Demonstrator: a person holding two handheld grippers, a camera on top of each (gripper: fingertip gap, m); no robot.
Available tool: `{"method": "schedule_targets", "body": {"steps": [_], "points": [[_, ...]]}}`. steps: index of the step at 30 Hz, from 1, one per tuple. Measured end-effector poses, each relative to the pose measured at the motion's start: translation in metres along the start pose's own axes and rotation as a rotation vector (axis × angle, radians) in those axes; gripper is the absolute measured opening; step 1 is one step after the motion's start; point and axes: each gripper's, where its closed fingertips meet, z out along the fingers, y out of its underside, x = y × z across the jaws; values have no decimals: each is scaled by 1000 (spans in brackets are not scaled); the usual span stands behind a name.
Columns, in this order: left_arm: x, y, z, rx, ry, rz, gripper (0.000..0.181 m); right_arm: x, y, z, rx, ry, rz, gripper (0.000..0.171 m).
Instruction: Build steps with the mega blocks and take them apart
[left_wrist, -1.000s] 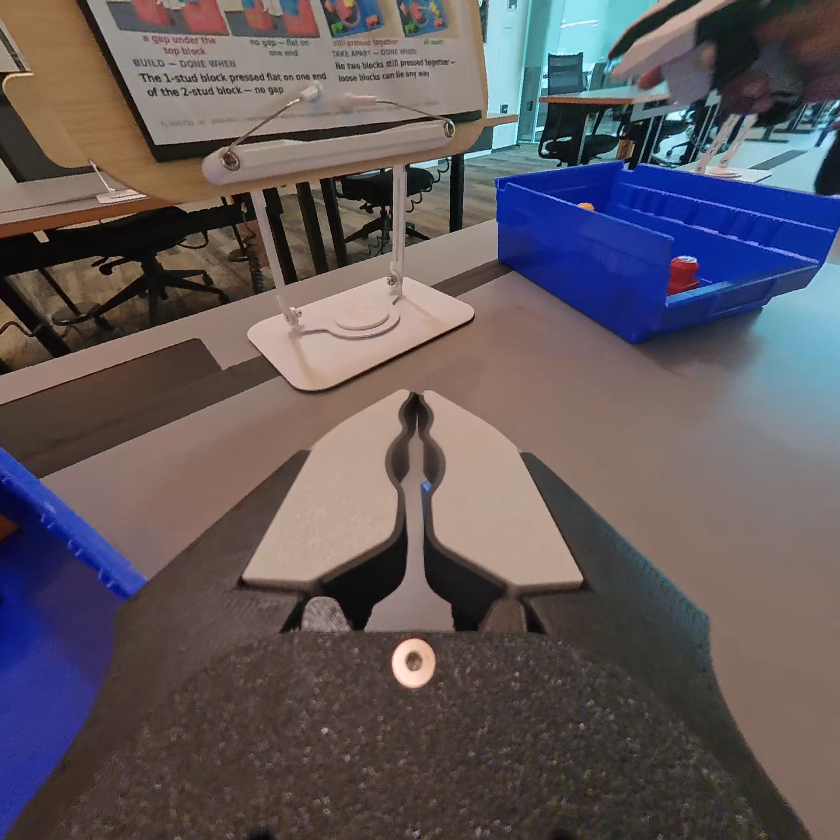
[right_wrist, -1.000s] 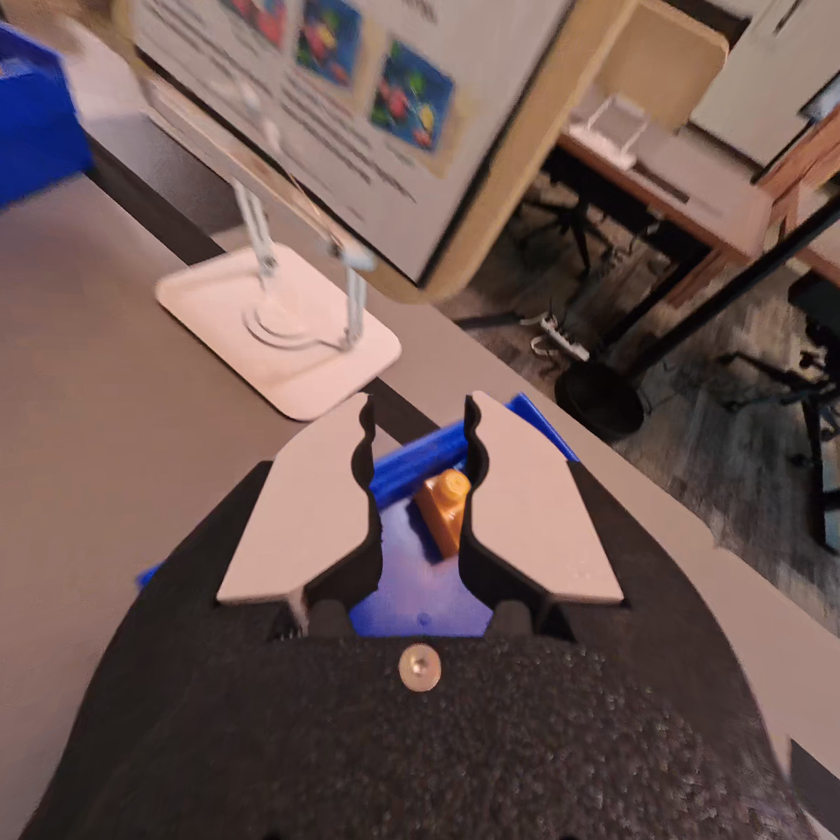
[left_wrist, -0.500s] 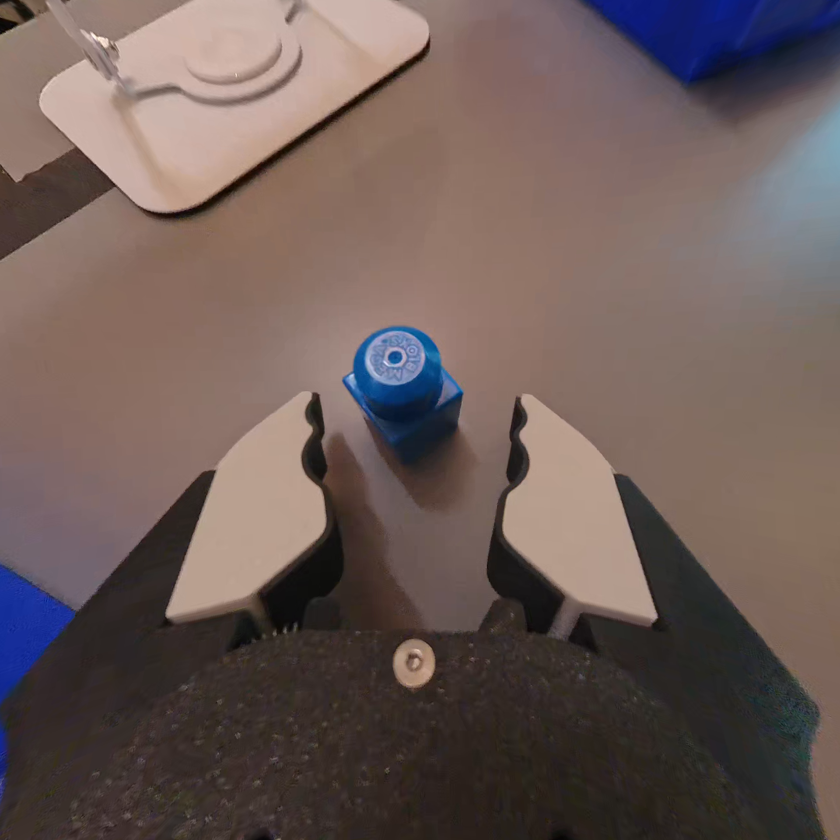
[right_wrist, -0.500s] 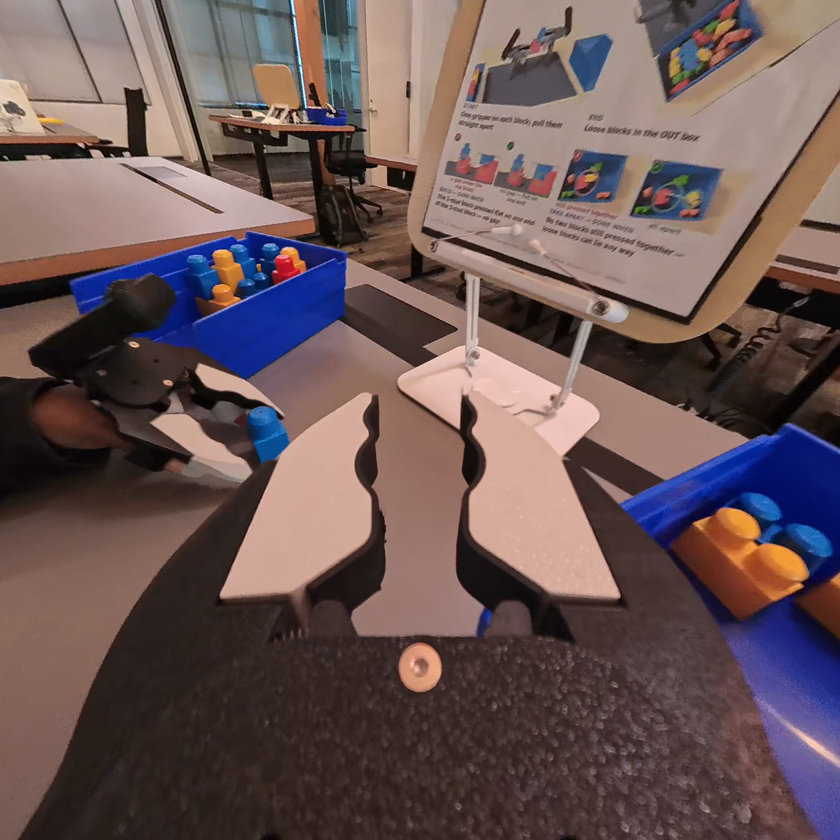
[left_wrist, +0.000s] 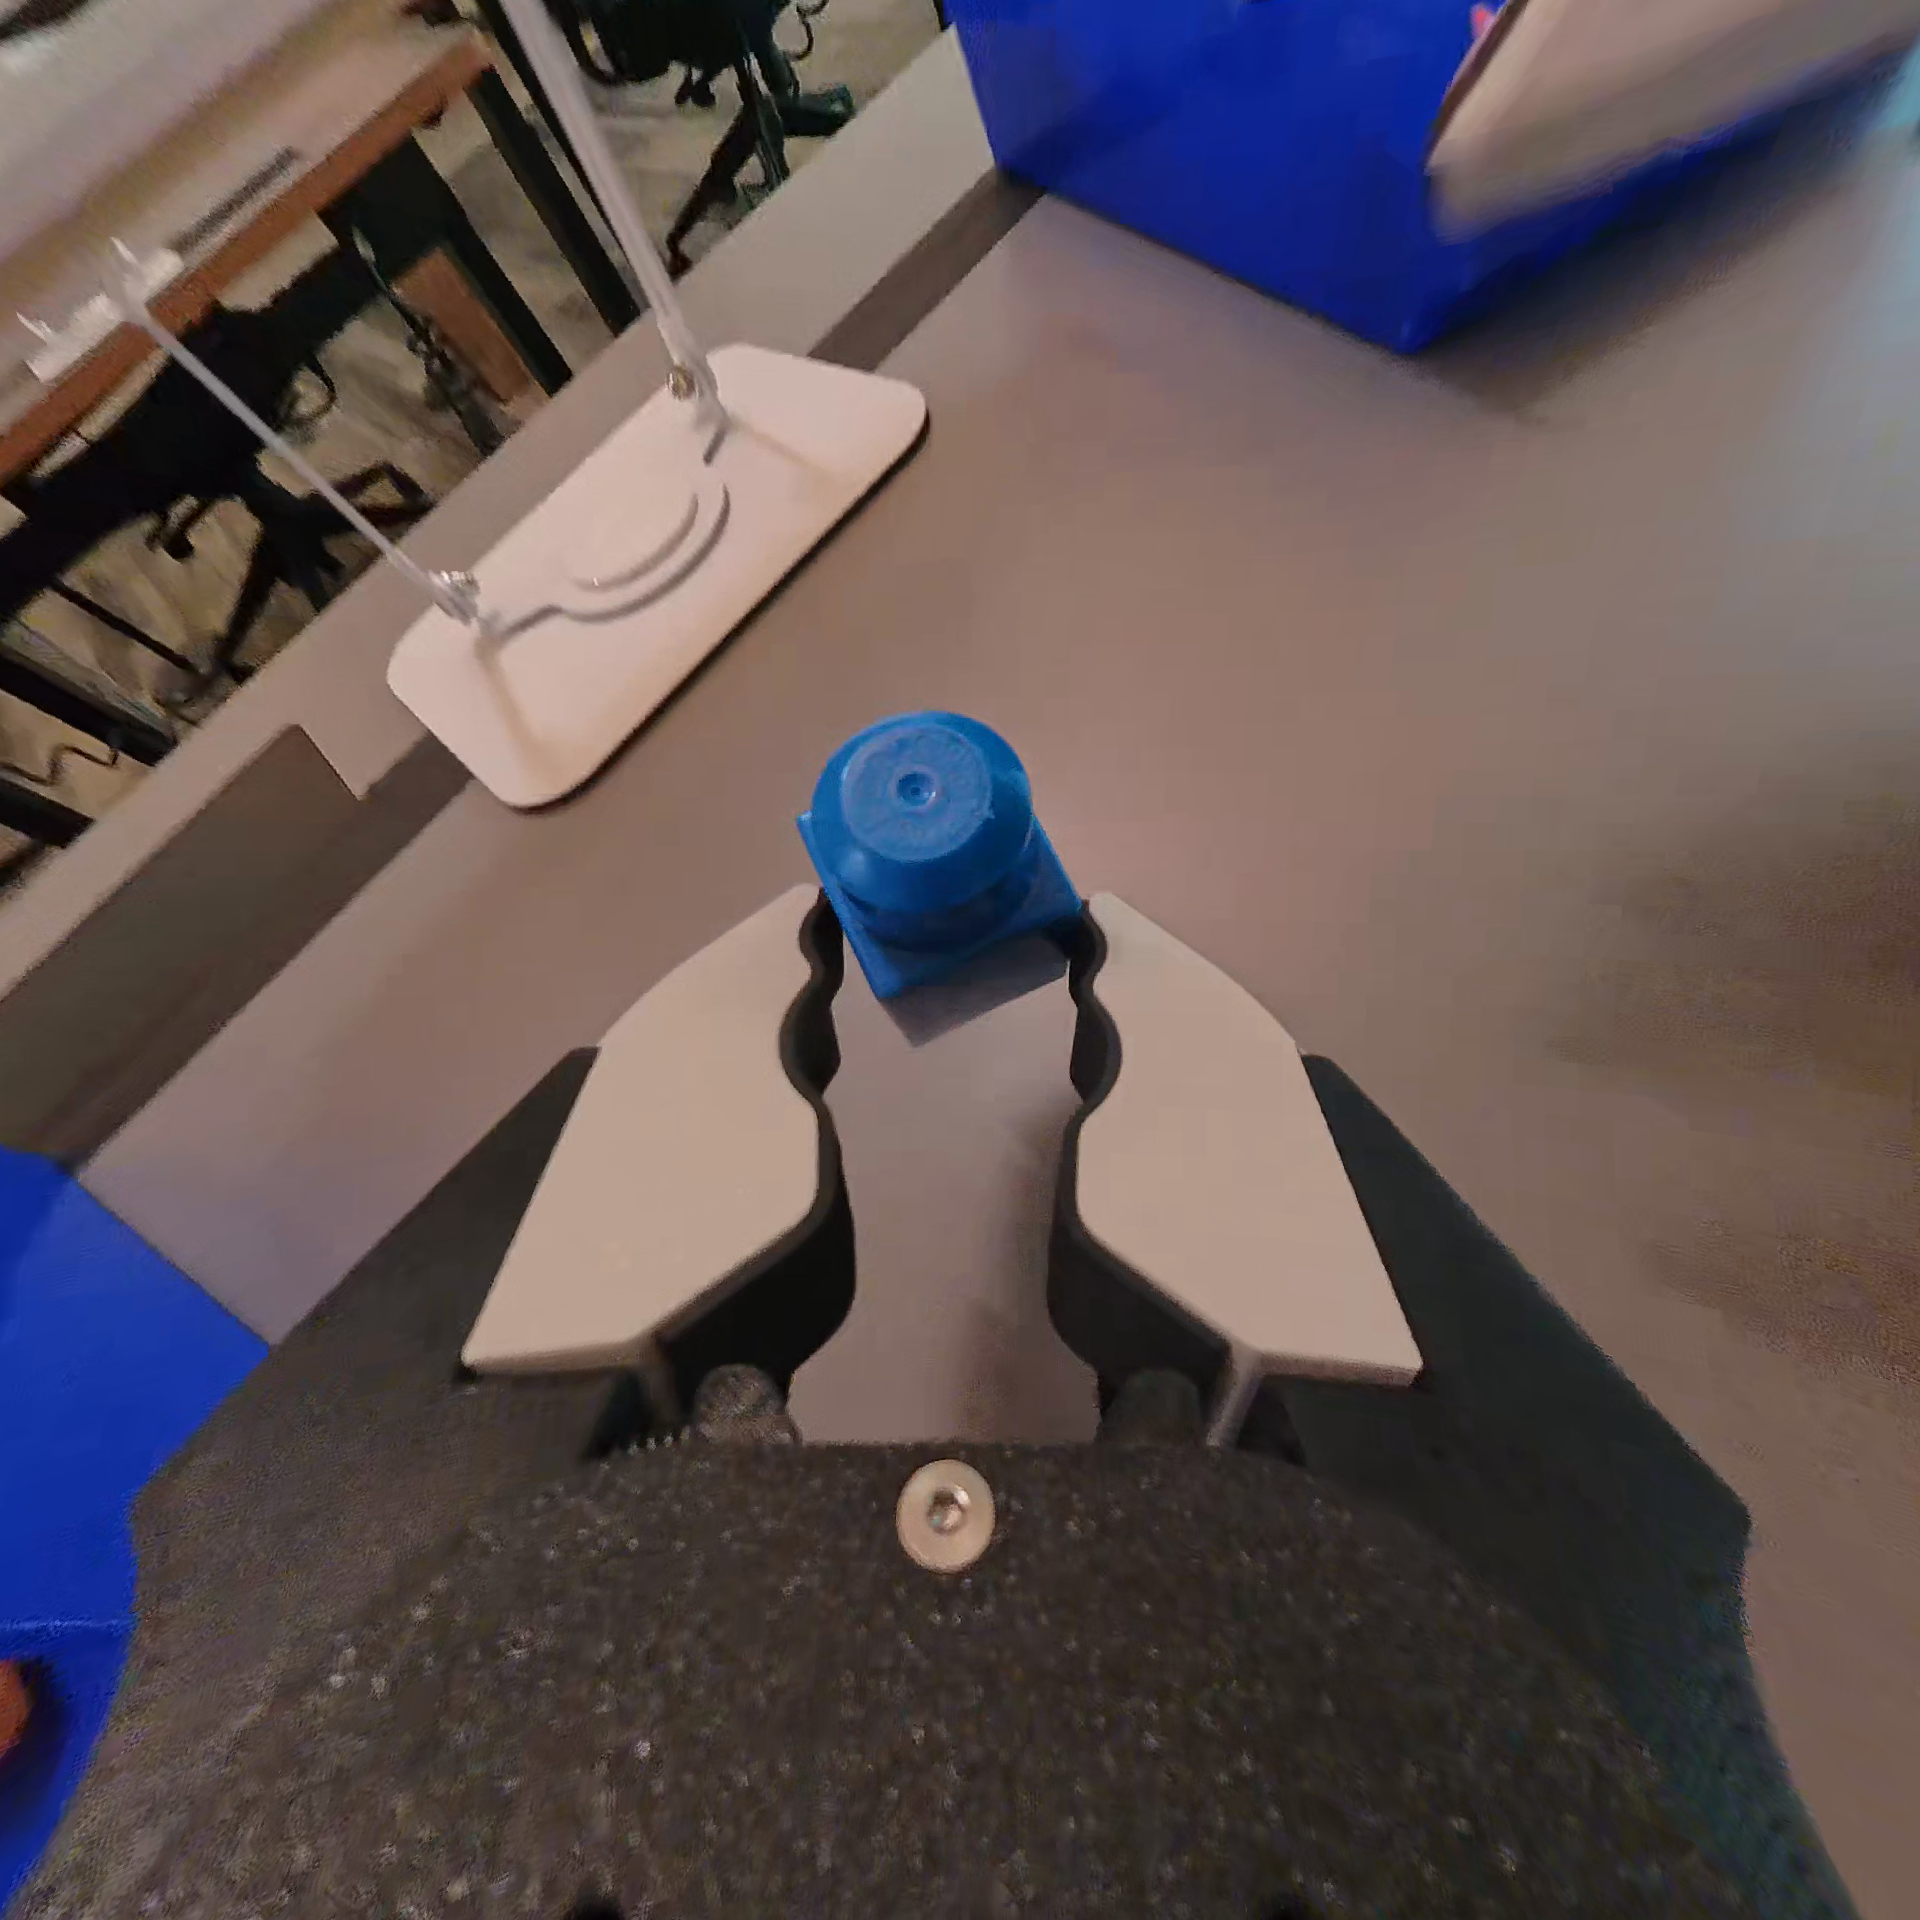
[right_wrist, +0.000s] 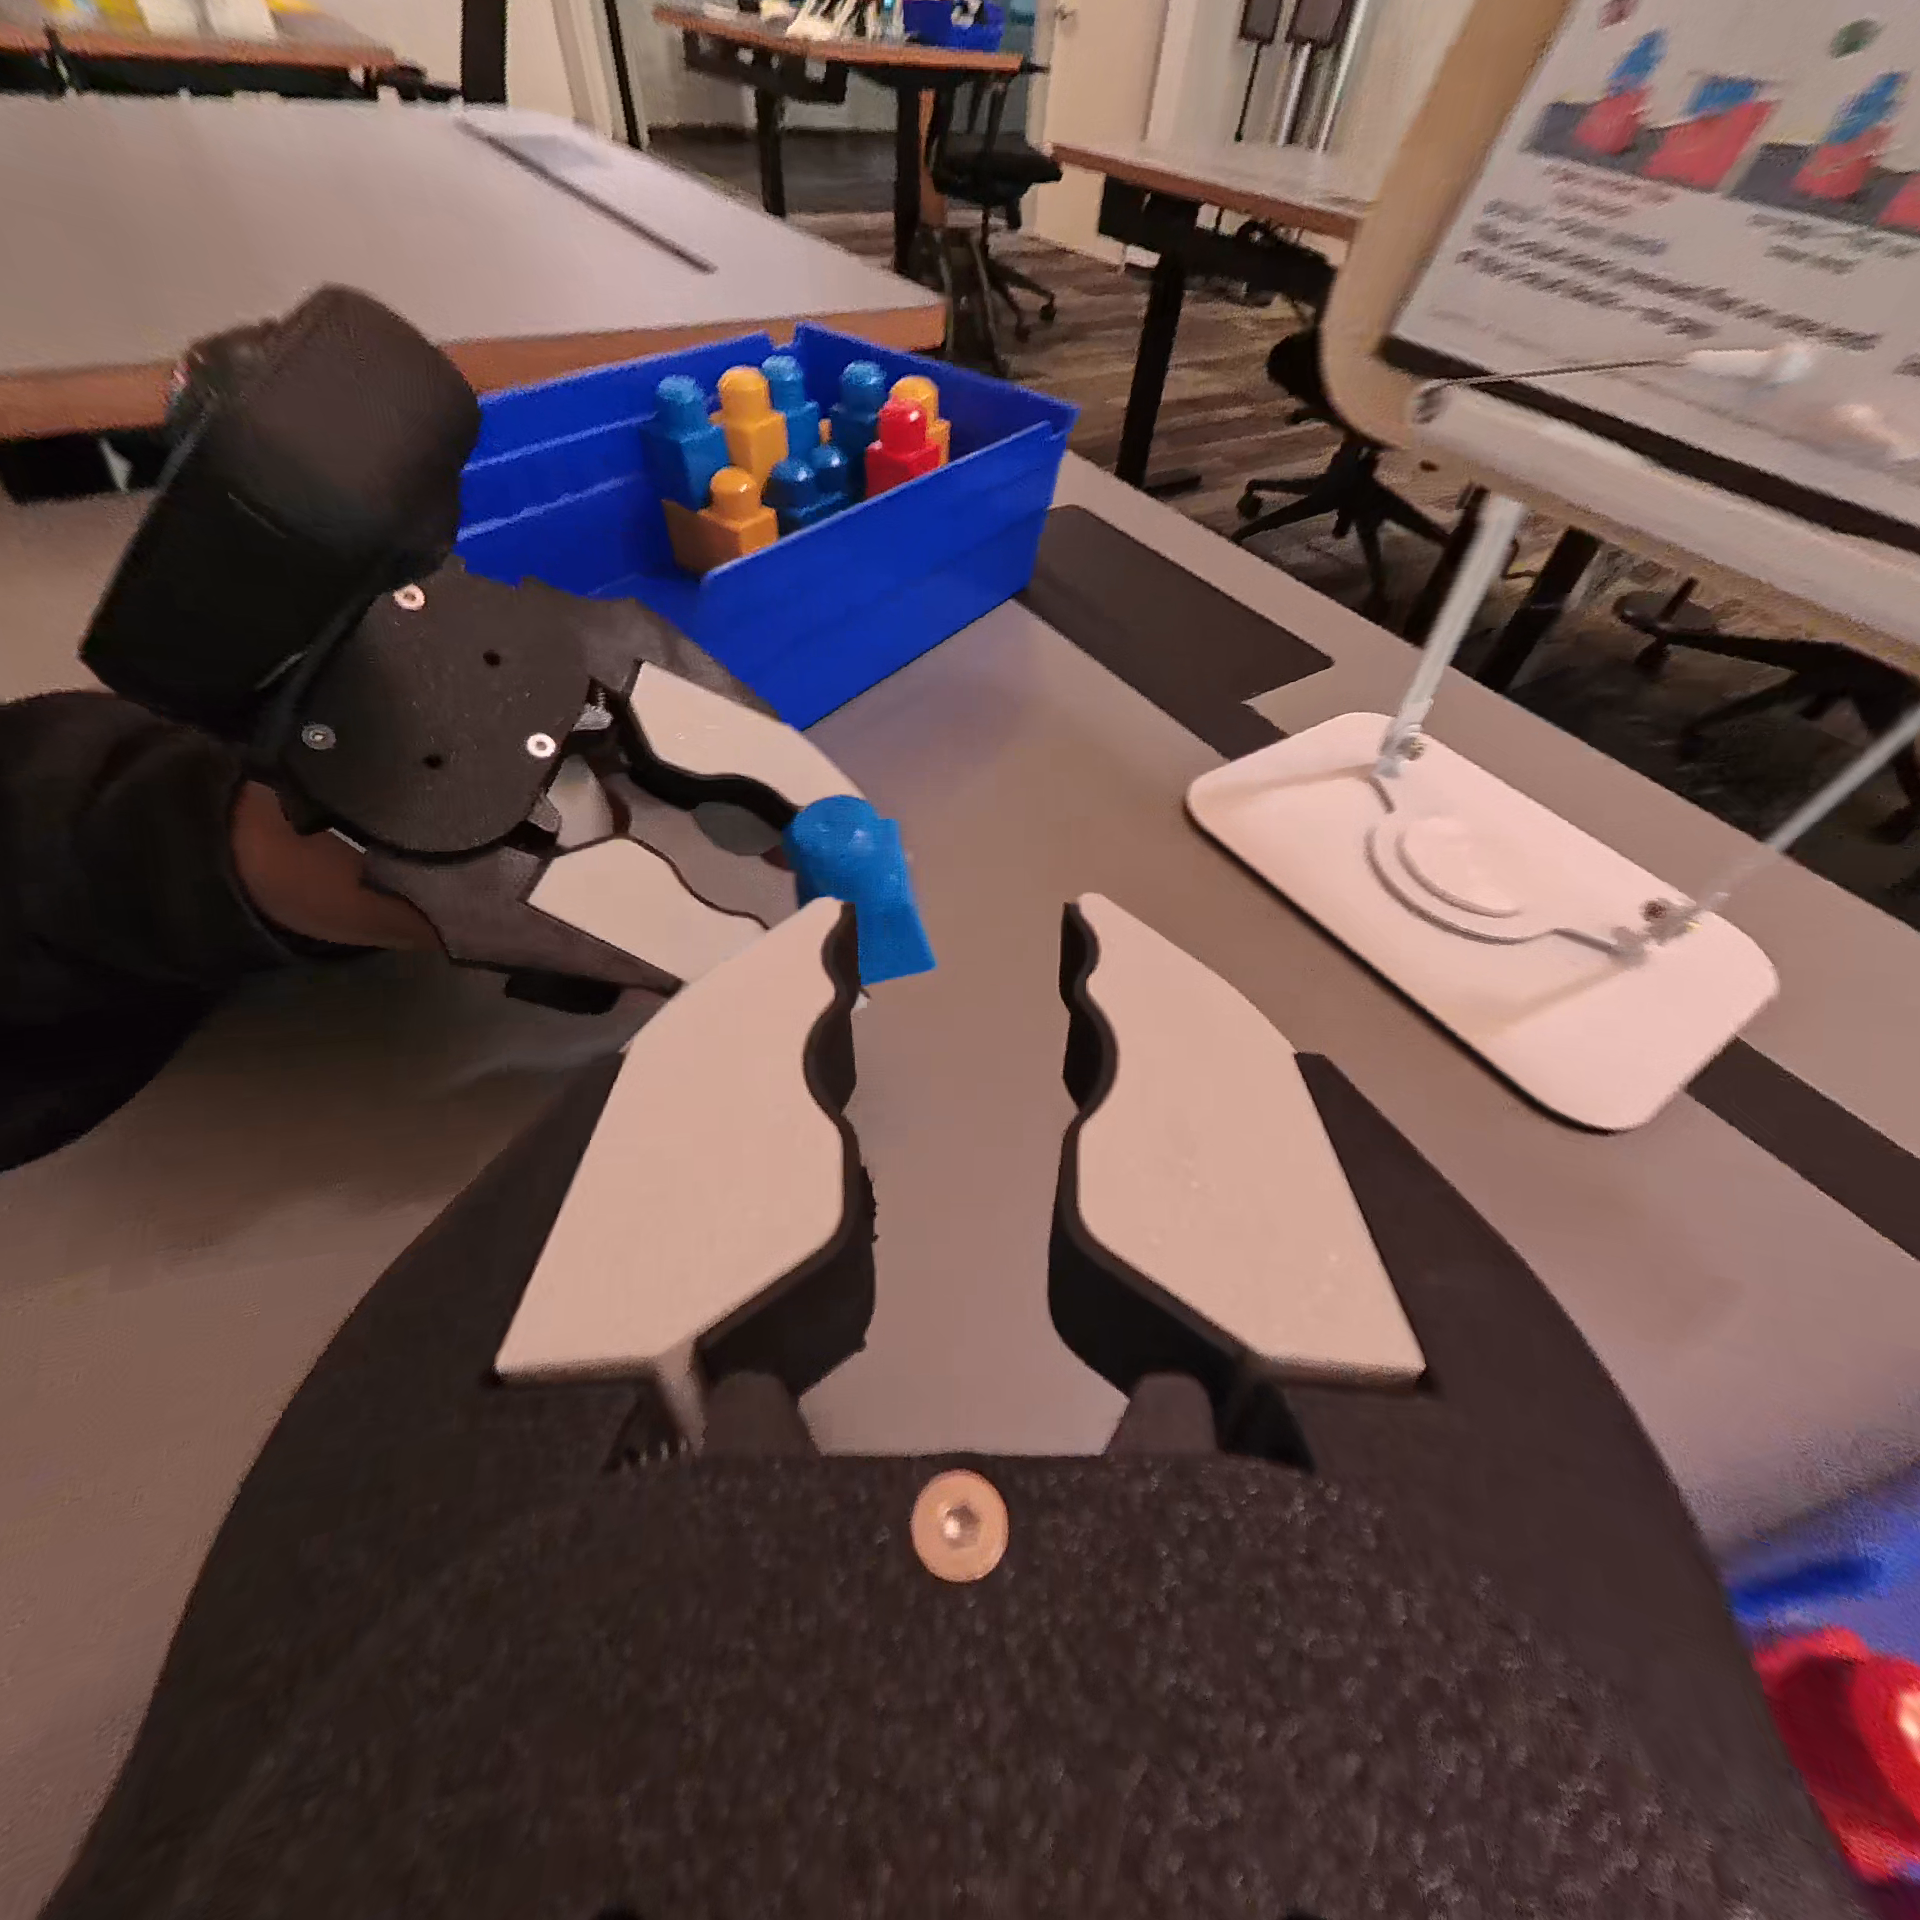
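A blue one-stud block (left_wrist: 914, 831) sits between the fingertips of my left gripper (left_wrist: 951, 920). The jaws are closed against its two sides, just above the grey table (left_wrist: 1351, 727). In the right wrist view the block (right_wrist: 857, 883) is tilted at the tip of the left gripper (right_wrist: 795, 847), which a gloved hand holds. My right gripper (right_wrist: 956, 925) is open and empty, close to the right of the block. A blurred grey finger of it (left_wrist: 1662, 114) shows at the top right of the left wrist view.
A blue bin (right_wrist: 852, 613) with several blue, yellow and red blocks (right_wrist: 790, 447) stands behind the left gripper. The white stand base (right_wrist: 1475, 914) of the instruction board (right_wrist: 1662, 208) stands to the right. Another blue bin (left_wrist: 1195, 156) is far right, and a red block (right_wrist: 1849, 1745) is near. Some 11 cm of space lies between my two pairs of fingers.
My left gripper was open around the blue block half a second ago and has closed on it. My right gripper has come down closer to the block and the left gripper.
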Motion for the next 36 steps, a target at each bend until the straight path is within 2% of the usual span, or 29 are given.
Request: {"method": "schedule_targets", "body": {"steps": [4, 9, 14, 17, 29, 32, 36], "points": [[11, -8, -3, 24, 14, 25, 42, -23, 7, 24, -52, 4, -50, 40], [15, -9, -4, 27, 5, 70, 42, -30, 14, 40, -118, 28, -78, 40], [19, -6, -2, 1, -3, 124, 42, -29, 24, 47, -237, 44, -136, 30], [18, -5, -2, -4, -18, 152, 41, -28, 34, 47, -308, 39, -155, 29], [26, 2, 3, -57, -55, 325, 41, -30, 51, 45, -370, -11, -123, 31], [30, 3, 4, -54, -22, 310, 41, -29, 54, 40, -372, -22, -110, 29], [36, -2, 3, 30, 87, 157, 41, -11, 45, 18, -342, -40, -86, 29]]}}
